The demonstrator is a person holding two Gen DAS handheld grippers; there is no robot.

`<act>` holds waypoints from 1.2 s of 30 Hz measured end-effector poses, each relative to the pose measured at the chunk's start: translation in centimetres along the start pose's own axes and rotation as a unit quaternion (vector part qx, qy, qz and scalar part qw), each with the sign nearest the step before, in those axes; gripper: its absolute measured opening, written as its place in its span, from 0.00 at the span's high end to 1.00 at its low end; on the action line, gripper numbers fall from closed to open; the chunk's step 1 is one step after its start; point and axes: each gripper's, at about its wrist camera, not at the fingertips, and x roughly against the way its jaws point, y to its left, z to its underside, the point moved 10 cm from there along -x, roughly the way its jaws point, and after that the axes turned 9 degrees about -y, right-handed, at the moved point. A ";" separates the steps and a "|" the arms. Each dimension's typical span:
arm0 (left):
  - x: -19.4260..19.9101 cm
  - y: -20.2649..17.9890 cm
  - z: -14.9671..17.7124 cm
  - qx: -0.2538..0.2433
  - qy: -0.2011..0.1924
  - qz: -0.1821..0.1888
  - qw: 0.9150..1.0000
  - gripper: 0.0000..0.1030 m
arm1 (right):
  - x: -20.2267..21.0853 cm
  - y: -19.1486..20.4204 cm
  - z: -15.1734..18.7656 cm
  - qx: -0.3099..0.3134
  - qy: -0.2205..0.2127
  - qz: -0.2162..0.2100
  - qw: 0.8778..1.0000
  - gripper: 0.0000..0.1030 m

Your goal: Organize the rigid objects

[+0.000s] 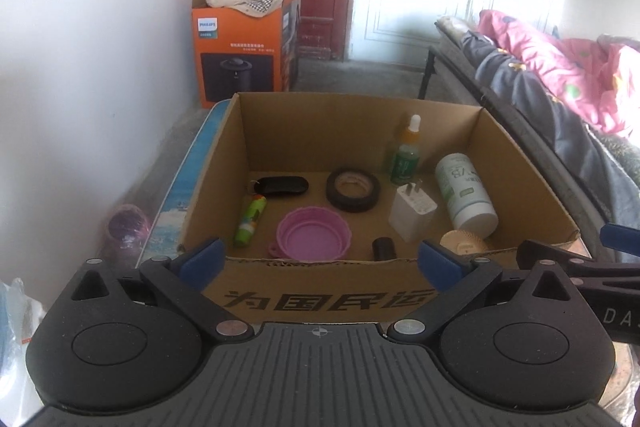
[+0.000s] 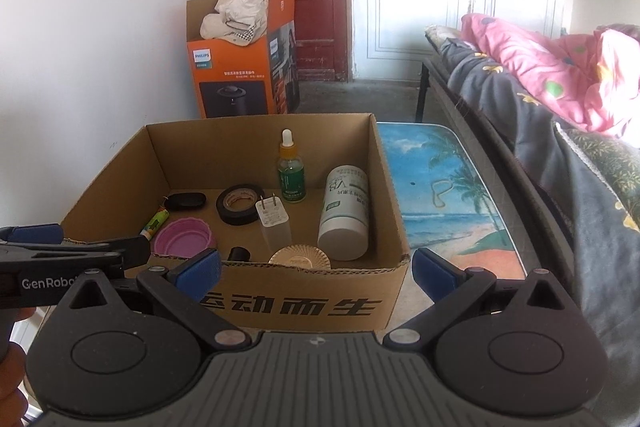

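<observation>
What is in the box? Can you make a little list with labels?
container: cardboard box, open top
standing up: dropper bottle
lying down: white bottle, green lighter, black key fob
flat on bottom: tape roll, pink bowl, white charger
left hand-held gripper: open, holding nothing
right hand-held gripper: open, holding nothing

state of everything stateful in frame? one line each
left gripper: open, holding nothing
right gripper: open, holding nothing
cardboard box: top open, items inside
dropper bottle: upright, capped
white bottle: lying on its side
tape roll: lying flat
pink bowl: collapsed, opening up
white charger: prongs up
orange box: open, cloth inside
</observation>
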 end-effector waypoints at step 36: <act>-0.2 -0.2 -0.2 -0.023 0.007 -0.009 1.000 0.01 | -0.8 -1.1 0.1 -0.004 0.012 0.004 1.000 0.00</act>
